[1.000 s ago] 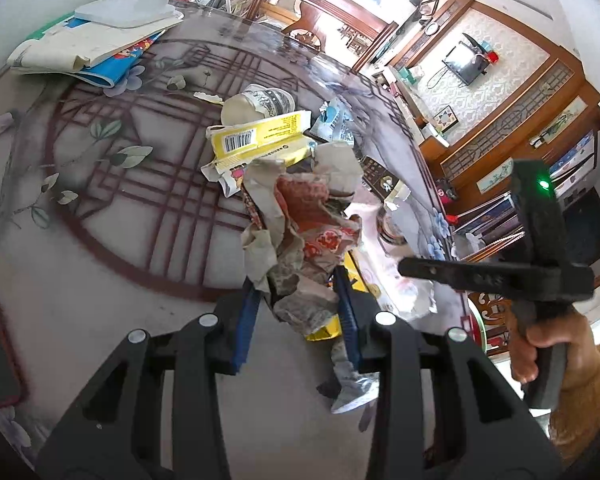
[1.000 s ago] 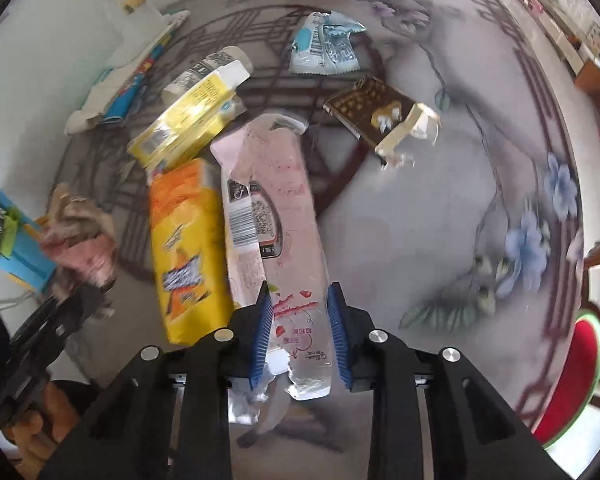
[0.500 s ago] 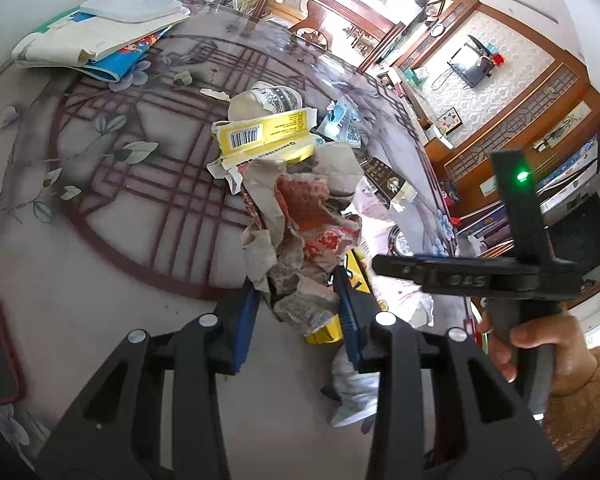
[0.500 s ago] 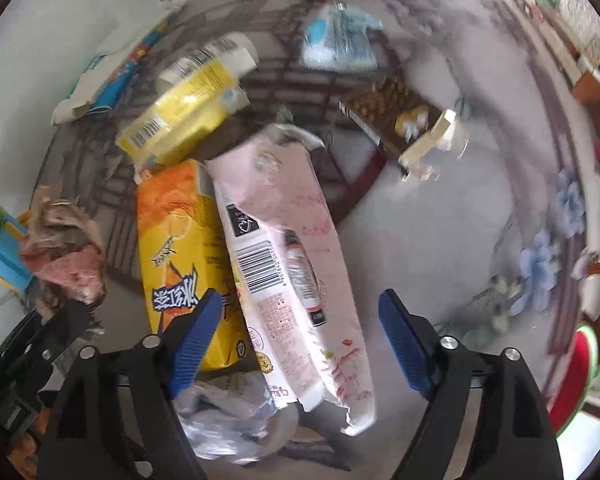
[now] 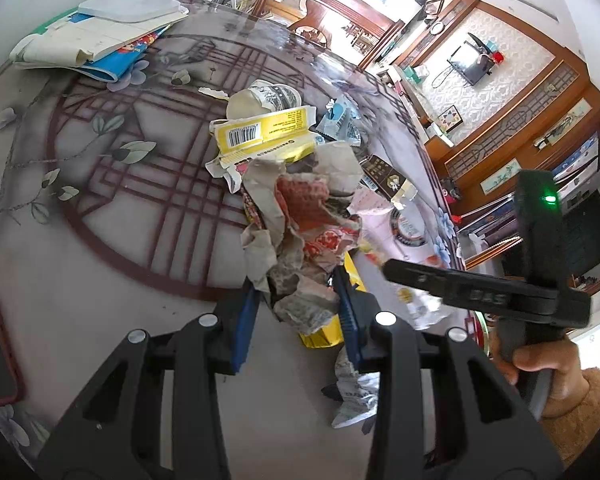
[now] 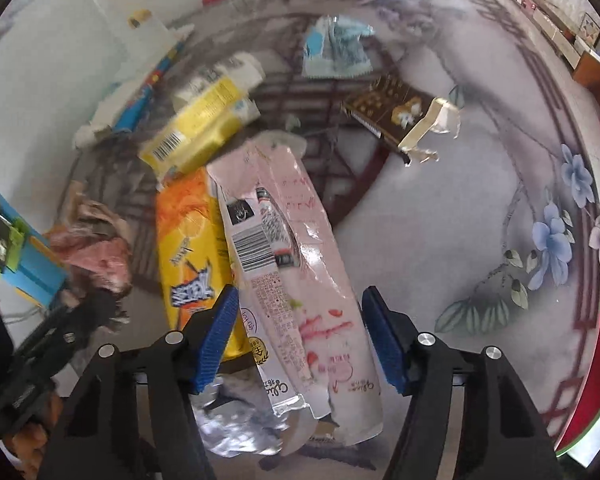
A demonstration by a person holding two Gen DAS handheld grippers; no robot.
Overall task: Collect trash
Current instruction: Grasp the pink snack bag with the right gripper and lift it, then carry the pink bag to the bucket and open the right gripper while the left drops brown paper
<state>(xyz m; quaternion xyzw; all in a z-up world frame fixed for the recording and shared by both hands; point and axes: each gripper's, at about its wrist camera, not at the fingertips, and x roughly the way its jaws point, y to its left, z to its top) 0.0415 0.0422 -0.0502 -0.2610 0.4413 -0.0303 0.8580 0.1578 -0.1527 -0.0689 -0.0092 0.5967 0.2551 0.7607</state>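
Up front in the left wrist view, the left gripper [image 5: 296,300] is clamped on a crumpled brown-and-red paper wrapper [image 5: 304,232], lifted over the glass-topped table [image 5: 100,272]. Beyond it lie a yellow carton [image 5: 260,136] and a dark chocolate box [image 5: 384,172].

Next, the right wrist view: the right gripper [image 6: 300,336] is closing, its blue pads astride a long pink wrapper [image 6: 296,264] without pressing it. An orange-yellow packet [image 6: 188,252] lies just beside, crumpled foil [image 6: 236,428] beneath.

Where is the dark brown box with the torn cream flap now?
In the right wrist view, the dark brown box lies on the table, upper right of the long pink wrapper, below the blue-and-white packet.
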